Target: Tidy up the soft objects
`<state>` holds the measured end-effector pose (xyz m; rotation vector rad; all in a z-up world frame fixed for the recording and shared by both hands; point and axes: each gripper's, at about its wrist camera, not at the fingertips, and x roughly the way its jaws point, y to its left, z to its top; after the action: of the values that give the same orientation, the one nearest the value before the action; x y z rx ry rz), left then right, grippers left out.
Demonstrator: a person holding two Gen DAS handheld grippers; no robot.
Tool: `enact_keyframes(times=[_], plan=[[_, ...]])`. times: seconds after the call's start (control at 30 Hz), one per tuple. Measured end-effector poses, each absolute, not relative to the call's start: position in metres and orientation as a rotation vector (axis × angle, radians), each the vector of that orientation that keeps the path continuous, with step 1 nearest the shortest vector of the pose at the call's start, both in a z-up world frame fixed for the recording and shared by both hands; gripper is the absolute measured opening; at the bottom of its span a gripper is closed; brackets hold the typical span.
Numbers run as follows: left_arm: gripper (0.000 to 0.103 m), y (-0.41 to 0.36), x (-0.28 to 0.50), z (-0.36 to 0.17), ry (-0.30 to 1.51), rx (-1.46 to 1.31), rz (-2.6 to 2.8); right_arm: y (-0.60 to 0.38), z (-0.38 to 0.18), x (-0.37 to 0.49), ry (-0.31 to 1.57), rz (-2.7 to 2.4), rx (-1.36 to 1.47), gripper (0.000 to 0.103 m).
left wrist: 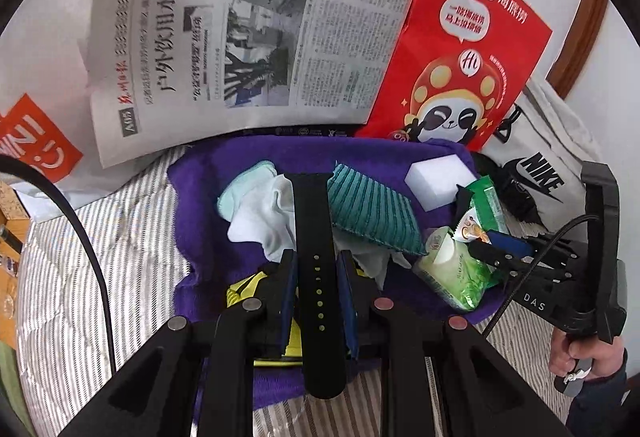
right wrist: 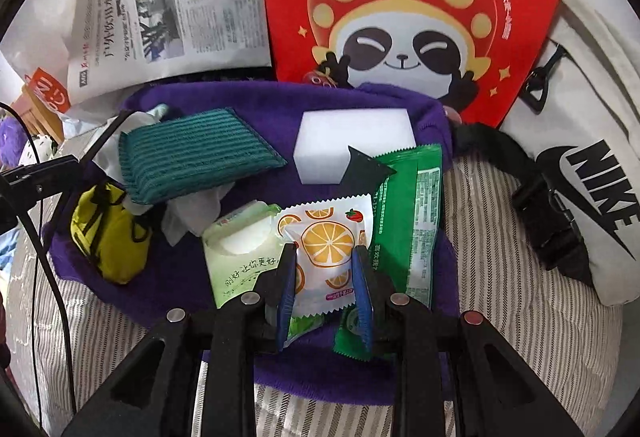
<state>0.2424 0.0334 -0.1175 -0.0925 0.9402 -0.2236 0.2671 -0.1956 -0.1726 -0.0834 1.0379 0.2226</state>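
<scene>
- Left wrist view: the left gripper (left wrist: 316,277) clamps a black perforated strap (left wrist: 318,261) above the purple cloth (left wrist: 208,173) spread over the striped bedding (left wrist: 100,257).
- Right wrist view: the right gripper (right wrist: 326,269) pinches an orange-slice printed sachet (right wrist: 326,237), white with zigzag edges, over the purple cloth (right wrist: 172,269).

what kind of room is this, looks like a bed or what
Probably a bedroom, worked on a bed: striped quilted bedding lies under a purple towel piled with soft items, and a Nike bag and newspaper lean against the white wall behind.
</scene>
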Motion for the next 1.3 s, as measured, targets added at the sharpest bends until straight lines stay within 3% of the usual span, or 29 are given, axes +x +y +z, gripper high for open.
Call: enact_keyframes(times=[0.33, 0.57, 0.63, 0.7, 0.73, 0.87, 0.97, 1.07, 1.3], plan=[[0.020, 0.030, 0.260, -0.148, 0.998, -0.101, -0.233, -0.197, -0.182, 0.270, 1.037, 0.247, -0.072, 0.031], [0.021, 0.028, 0.261, -0.153, 1.010, -0.108, -0.240, -0.205, -0.183, 0.270, 1.040, 0.281, -0.028, 0.042], [0.027, 0.028, 0.261, -0.152, 1.012, -0.111, -0.249, -0.205, -0.182, 0.267, 1.041, 0.290, -0.025, 0.046], [0.047, 0.029, 0.261, -0.154, 1.025, -0.110, -0.249, -0.206, -0.178, 0.265, 1.030, 0.301, -0.021, 0.048], [0.050, 0.028, 0.261, -0.154, 1.031, -0.111, -0.249, -0.206, -0.176, 0.263, 1.025, 0.309, -0.018, 0.052], [0.052, 0.028, 0.255, -0.153, 1.029, -0.112, -0.251, -0.210, -0.167, 0.259, 1.004, 0.310, -0.003, 0.071], [0.056, 0.030, 0.250, -0.148, 1.027, -0.119, -0.256, -0.213, -0.161, 0.257, 1.004, 0.305, 0.010, 0.073], [0.068, 0.031, 0.244, -0.141, 1.027, -0.111, -0.249, -0.216, -0.156, 0.252, 1.011, 0.290, 0.010, 0.074], [0.077, 0.033, 0.217, -0.123, 1.016, -0.051, -0.209, -0.215, -0.137, 0.229, 1.014, 0.245, 0.010, 0.076]])
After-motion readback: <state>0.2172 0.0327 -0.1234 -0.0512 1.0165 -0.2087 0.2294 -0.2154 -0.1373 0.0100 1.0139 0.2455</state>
